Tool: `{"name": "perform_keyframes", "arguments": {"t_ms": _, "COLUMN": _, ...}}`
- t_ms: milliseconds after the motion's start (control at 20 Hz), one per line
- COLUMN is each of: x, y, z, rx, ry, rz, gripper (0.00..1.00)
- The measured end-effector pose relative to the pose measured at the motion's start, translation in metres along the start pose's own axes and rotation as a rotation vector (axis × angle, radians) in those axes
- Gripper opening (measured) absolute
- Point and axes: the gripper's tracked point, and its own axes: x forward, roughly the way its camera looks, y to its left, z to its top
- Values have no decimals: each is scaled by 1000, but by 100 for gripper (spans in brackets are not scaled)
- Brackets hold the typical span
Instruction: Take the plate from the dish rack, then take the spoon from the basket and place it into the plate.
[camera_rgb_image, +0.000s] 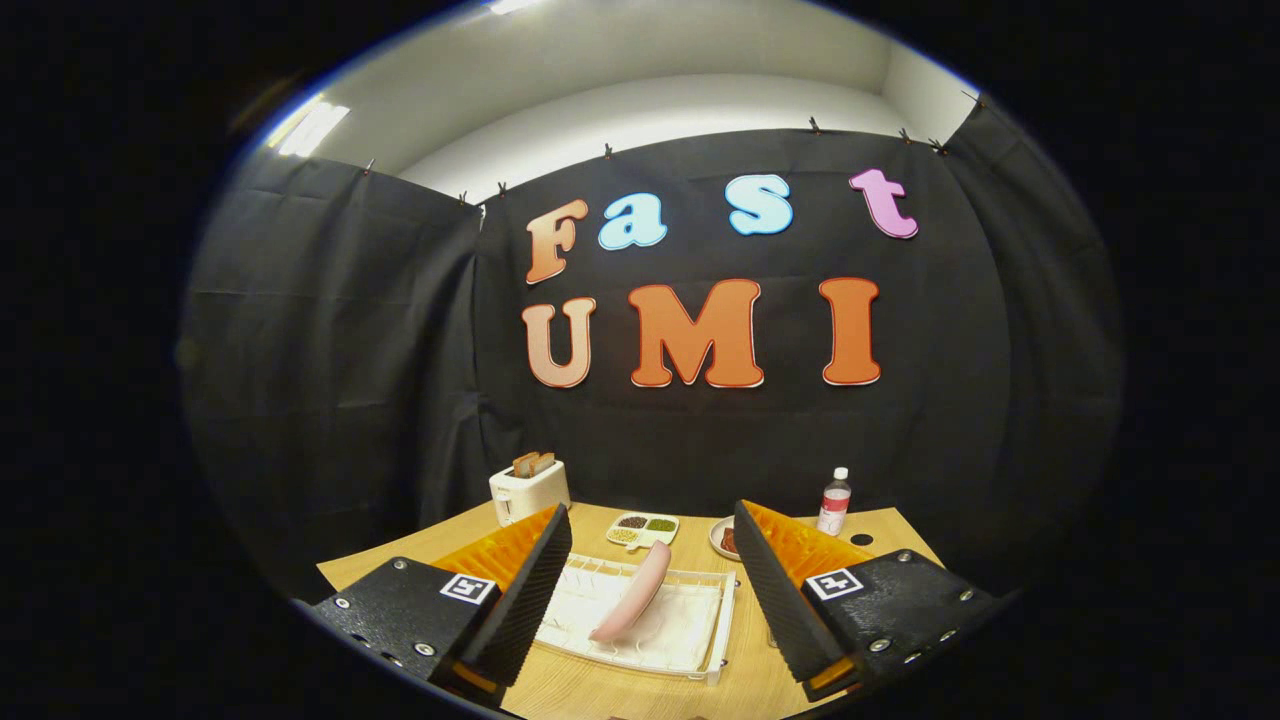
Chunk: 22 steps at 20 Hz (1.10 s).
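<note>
A pink plate (632, 593) stands on edge, leaning, in a white wire dish rack (690, 640) on the wooden table. My gripper (652, 590) hovers open above the table, its two fingers set wide apart. The rack and the plate lie between and just ahead of the fingers, with nothing held between them. I cannot make out a basket or a spoon from here.
Beyond the rack stand a white toaster (528, 490) with toast in it, a small divided dish (642, 529) of beans, a small plate (722, 538) partly behind the right finger, and a clear bottle (834, 502). The black cloth wall closes off the table's far side.
</note>
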Motion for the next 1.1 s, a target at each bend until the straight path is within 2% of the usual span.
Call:
{"name": "perform_keyframes", "arguments": {"t_ms": 550, "x": 37, "y": -5, "z": -42, "rx": 61, "ry": 224, "rz": 12, "gripper": 97}}
{"name": "perform_keyframes", "arguments": {"t_ms": 1100, "x": 82, "y": -5, "z": -92, "rx": 133, "ry": 526, "rz": -9, "gripper": 95}}
